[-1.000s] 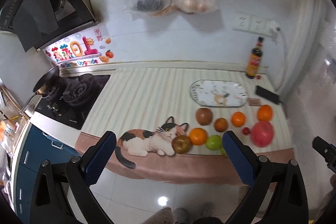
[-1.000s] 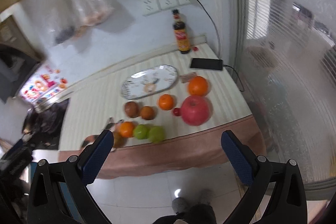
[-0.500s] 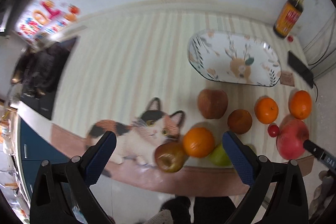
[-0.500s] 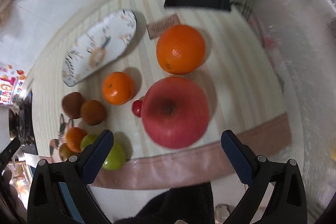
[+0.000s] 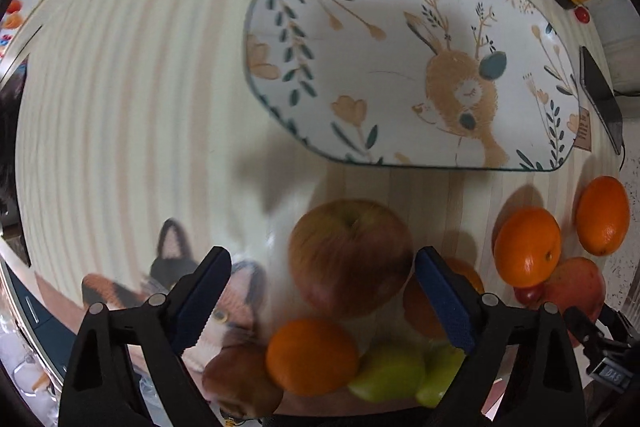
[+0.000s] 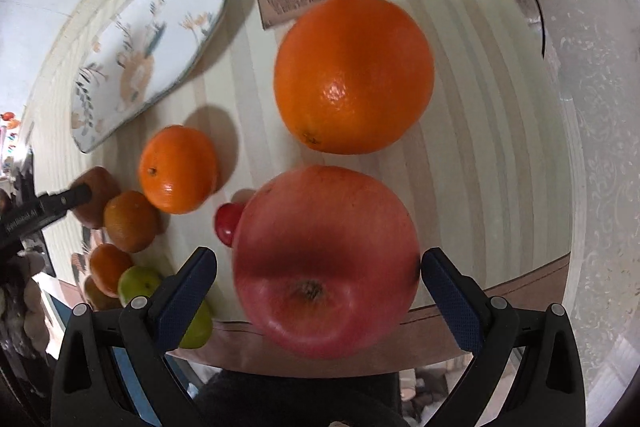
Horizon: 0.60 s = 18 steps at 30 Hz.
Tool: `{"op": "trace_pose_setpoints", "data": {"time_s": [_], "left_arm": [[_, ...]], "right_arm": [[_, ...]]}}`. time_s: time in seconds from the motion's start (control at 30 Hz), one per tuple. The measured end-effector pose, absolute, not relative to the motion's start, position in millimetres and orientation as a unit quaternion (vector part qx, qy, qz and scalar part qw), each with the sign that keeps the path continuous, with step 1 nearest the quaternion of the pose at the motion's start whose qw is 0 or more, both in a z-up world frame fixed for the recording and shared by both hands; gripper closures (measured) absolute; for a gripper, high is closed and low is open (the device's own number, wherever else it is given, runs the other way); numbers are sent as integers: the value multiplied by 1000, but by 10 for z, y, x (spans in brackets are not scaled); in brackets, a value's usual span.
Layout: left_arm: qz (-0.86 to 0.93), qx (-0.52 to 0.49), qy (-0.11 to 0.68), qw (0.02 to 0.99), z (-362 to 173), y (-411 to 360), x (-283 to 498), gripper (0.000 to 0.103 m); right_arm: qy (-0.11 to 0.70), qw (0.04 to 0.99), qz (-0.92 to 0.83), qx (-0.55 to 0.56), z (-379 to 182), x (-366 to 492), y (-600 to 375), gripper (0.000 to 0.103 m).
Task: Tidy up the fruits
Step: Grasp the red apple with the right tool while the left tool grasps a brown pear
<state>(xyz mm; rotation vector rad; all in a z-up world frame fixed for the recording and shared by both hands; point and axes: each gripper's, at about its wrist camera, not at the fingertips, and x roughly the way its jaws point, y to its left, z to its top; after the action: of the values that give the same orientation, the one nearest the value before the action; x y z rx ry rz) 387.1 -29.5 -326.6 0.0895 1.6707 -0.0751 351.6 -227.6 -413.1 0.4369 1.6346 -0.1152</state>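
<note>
Red-skinned and large, the big red apple sits near the counter's front edge, framed between the wide-apart jaws of the right gripper; the right pad looks just at its flank, contact not certain, the left pad clear of it. The left gripper hovers likewise, jaws apart, over a russet apple, nothing clamped. Judged step: approach for a first pick by both hands, with no fruit lifted yet. Next move calls for each gripper to descend until its pads straddle the widest part of its fruit, then close; the red apple nearly fills the jaw span, so centring matters. The left pick is crowded: a small orange and green fruits lie just in front, a darker orange just beside. A large orange, a mid-size orange and a cherry-sized red fruit lie loose on the striped counter. Container: the oval patterned plate behind the fruit holds nothing; it is the likely destination
</note>
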Motion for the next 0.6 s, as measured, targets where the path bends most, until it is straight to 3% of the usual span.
{"op": "trace_pose_setpoints", "data": {"time_s": [0.13,0.6], "left_arm": [[-67,11,748,660,-3341,-376,3868,37],[-65,50,725,683,-3235,-421,3837,38]], "right_arm": [[737,646,-60,189,-4268,3561,-2252,0],[747,635,-69,185,-4326,3678,-2187,0]]}}
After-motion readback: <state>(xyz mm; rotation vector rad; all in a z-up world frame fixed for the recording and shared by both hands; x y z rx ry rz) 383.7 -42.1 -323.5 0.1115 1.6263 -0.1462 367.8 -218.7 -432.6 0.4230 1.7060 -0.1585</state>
